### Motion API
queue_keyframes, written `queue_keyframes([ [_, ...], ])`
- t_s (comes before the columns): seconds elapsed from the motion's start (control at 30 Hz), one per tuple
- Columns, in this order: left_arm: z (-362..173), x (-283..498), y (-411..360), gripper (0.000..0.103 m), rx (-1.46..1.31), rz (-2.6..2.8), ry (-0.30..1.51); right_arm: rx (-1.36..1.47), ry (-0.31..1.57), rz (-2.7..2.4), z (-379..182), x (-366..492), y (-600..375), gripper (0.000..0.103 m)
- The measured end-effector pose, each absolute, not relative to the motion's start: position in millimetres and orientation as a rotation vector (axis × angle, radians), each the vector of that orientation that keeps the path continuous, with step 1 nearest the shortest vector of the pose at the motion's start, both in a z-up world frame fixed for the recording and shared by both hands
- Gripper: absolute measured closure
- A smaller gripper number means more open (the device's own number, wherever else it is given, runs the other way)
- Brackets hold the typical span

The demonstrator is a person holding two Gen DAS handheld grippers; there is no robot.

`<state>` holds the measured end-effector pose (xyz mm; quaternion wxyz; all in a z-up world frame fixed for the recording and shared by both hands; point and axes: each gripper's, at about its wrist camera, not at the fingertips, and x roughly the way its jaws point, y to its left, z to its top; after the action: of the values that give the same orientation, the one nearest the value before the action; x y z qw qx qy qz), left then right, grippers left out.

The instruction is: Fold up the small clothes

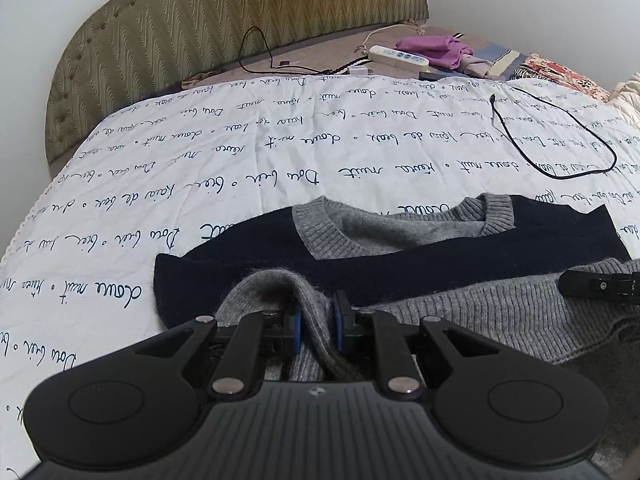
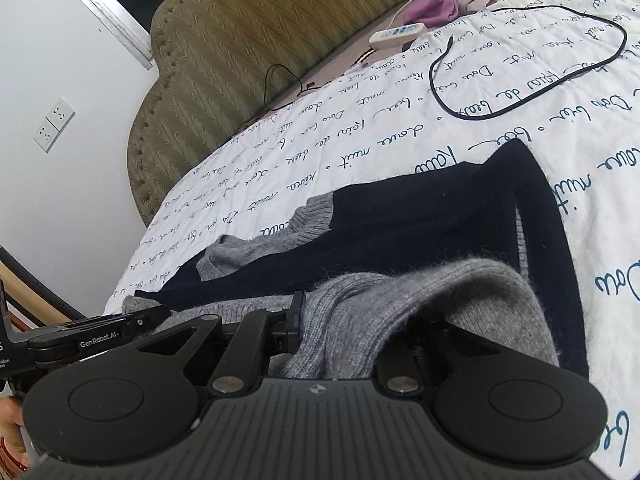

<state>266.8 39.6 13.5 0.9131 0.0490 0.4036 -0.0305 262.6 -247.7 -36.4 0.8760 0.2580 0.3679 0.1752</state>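
We see a grey and navy sweater (image 1: 400,264) lying flat on the white quilt (image 1: 240,152) with blue script that covers the bed; it fills the lower centre of both frames. In the left wrist view, the left hand-held gripper (image 1: 316,326) pinches a raised fold of the grey knit between its blue pads (image 1: 297,328), jaws narrow around the cloth. In the right wrist view, the right hand-held gripper (image 2: 352,332) is largely draped by a lifted grey hem; its right finger is hidden under the knit, so we cannot tell how tightly it grips. A black cable (image 1: 560,140) loops on the quilt at upper right, well apart from the sweater. A white power strip (image 1: 398,55) lies beside purple cloth (image 1: 432,50) near the padded headboard (image 1: 200,28).
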Motion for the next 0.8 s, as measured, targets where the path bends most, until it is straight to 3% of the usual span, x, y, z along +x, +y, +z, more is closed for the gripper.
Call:
queue_keyframes([
  [0.4,16.8,281.4,45.9,0.087,0.085,-0.07,0.856,0.583,0.812,0.374,-42.8,279.2,-252.1,0.081],
  [0.8,15.4,304.2,76.4,0.086,-0.129,-0.105,0.929,0.794,0.827,0.405,-50.5,298.1,-268.7,0.056],
])
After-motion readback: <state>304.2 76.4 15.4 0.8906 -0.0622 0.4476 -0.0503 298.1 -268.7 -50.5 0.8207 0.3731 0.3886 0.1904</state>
